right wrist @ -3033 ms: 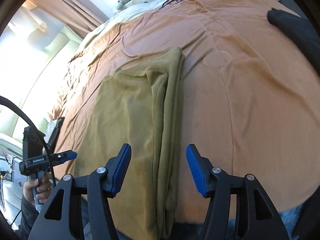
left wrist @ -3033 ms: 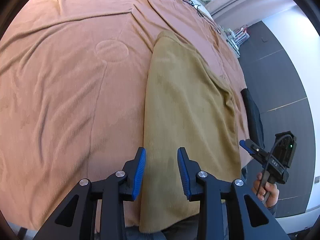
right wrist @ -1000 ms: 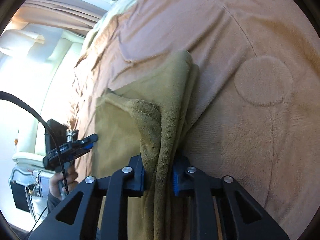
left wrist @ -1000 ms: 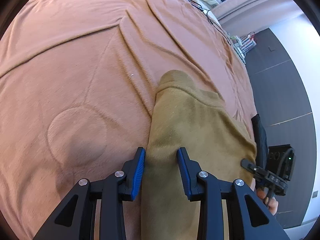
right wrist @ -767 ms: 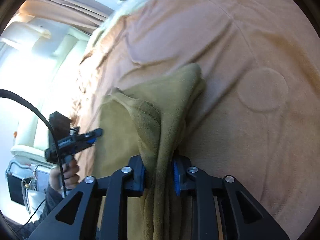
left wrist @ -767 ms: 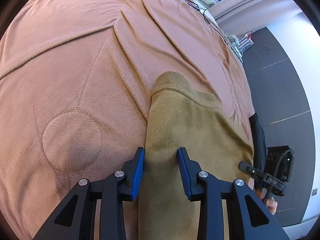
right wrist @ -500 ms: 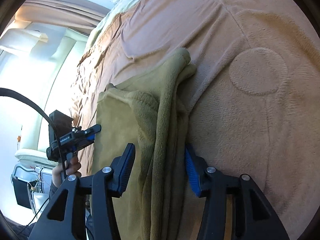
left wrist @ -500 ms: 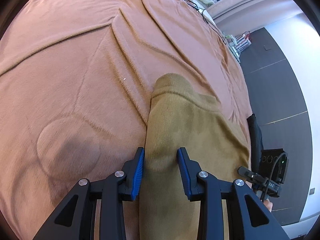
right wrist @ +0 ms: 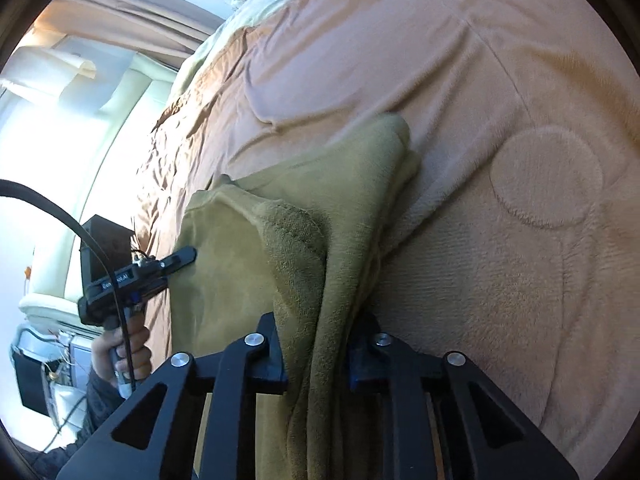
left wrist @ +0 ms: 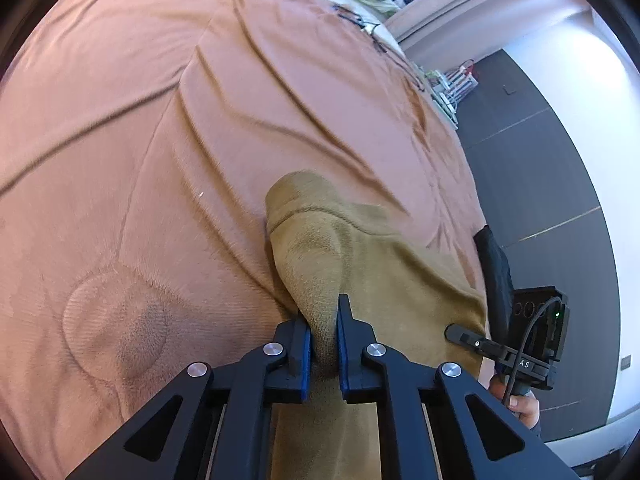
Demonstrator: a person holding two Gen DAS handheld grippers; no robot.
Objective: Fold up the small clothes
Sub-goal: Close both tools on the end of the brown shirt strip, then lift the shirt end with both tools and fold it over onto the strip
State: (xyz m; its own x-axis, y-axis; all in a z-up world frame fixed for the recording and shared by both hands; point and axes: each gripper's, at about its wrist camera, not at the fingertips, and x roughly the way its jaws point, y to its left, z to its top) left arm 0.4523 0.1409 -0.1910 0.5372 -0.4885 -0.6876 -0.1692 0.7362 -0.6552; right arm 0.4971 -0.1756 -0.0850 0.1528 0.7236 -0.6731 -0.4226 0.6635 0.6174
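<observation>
The olive-tan fleece garment [left wrist: 384, 280] lay folded lengthwise on the bed's brown blanket [left wrist: 160, 140], its edges bunched. The left hand-held gripper [left wrist: 323, 344] and right hand-held gripper [right wrist: 316, 360] were closing, each pinching a garment fold.

"AS" on right claw [left wrist: 476, 344]
</observation>
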